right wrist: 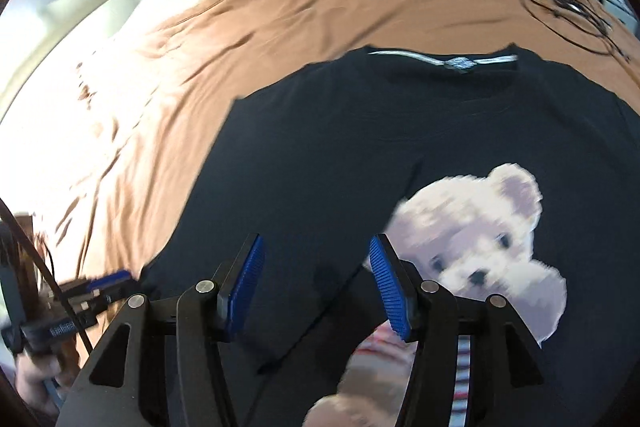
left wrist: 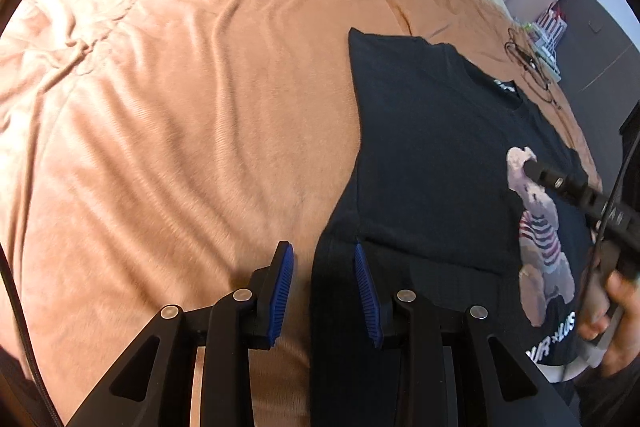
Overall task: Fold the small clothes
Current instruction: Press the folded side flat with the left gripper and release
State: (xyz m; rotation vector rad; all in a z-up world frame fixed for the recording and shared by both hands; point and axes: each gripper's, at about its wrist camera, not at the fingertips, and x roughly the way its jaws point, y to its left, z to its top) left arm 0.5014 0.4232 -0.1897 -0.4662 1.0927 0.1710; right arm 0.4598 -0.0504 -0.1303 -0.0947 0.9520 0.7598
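Both views bulge with fisheye curve, dark corners ringing each frame. Daylight floods from the left in the right wrist view — the orange blanket (right wrist: 280, 7) blows out white there, and the whole picture smears with motion blur — the left wrist view stays sharper, evenly lit

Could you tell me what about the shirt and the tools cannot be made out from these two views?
- Black T-shirt, left wrist view: its hem runs behind the left tool and off the bottom edge.
- Bear print, right wrist view: motion-blurred; its body sits behind the right tool.
- Neck label, right wrist view: too small and blurred to read.
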